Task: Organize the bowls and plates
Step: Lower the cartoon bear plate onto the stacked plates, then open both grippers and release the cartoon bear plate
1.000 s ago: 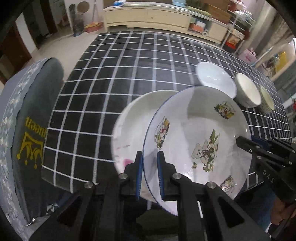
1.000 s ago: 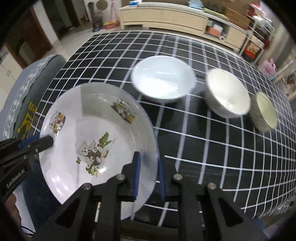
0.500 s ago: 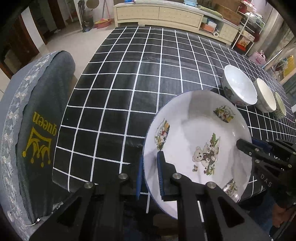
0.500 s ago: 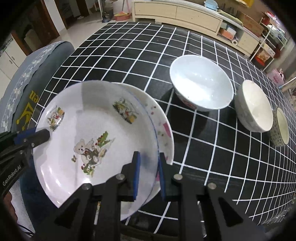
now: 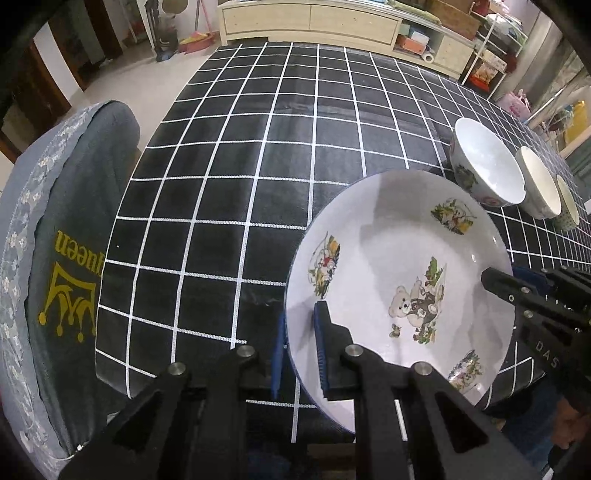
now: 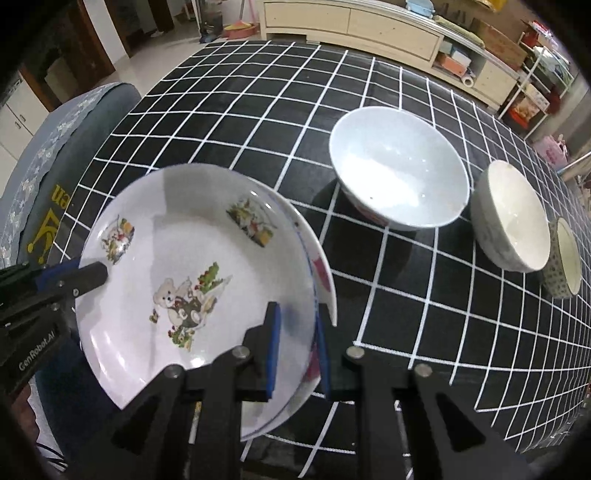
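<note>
Bear plate [image 5: 399, 280] pinched at opposite rims by my left gripper [image 5: 299, 347] and right gripper [image 6: 295, 343]. It sits over a second plate [image 6: 323, 273].

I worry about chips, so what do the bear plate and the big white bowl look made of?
Bear plate: glossy white glazed ceramic or melamine, judging by the sharp highlights and printed decals. Big white bowl: the same smooth sheen, likely glazed ceramic.

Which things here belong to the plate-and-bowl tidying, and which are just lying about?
Job: bear plate, second plate under it, large white bowl, cream bowl, patterned cup, left tool, right tool.
Lying about: chair cover, sideboard.
</note>
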A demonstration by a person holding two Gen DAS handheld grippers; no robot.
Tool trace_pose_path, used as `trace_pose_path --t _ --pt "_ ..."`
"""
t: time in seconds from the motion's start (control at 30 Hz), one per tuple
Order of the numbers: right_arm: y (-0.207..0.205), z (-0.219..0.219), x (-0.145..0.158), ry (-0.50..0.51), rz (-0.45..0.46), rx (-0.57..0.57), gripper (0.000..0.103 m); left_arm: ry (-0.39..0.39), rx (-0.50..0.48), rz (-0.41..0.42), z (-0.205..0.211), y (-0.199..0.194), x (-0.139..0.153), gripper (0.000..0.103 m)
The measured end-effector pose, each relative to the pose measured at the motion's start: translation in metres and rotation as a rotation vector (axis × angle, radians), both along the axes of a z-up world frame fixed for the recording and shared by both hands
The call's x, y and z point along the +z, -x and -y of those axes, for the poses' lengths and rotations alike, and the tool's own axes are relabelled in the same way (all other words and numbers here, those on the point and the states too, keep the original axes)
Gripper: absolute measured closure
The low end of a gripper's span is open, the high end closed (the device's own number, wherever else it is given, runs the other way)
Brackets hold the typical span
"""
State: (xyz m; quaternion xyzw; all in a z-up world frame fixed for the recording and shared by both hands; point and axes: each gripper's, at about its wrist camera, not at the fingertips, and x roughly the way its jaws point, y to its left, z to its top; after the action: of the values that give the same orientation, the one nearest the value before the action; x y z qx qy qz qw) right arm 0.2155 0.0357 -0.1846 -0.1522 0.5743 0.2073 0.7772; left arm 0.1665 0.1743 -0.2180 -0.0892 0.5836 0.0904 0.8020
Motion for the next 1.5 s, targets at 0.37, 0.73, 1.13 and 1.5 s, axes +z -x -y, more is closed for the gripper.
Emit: trace_pose_path --t 0.37,0.73,1.13,1.5 --pt "0.001 0.001 0.002 0.006 -0.004 -0.009 0.079 -0.015 -0.027 -0.014 0.003 -0.007 -0.005 0.087" --pt "-0.001 0.009 -0.001 -0.141 -0.089 -0.035 0.051 0.094 -0.004 -0.010 -0.009 -0.003 -0.007 0.075" --pt "0.015 0.009 0.026 -0.094 0.002 -0.023 0.030 0.073 -0.006 0.033 0.000 0.012 0.020 0.063" --pt "0.011 0.038 0.072 -0.143 0.039 -0.021 0.030 0.084 -0.083 0.114 0.035 0.008 0.073 0.058"
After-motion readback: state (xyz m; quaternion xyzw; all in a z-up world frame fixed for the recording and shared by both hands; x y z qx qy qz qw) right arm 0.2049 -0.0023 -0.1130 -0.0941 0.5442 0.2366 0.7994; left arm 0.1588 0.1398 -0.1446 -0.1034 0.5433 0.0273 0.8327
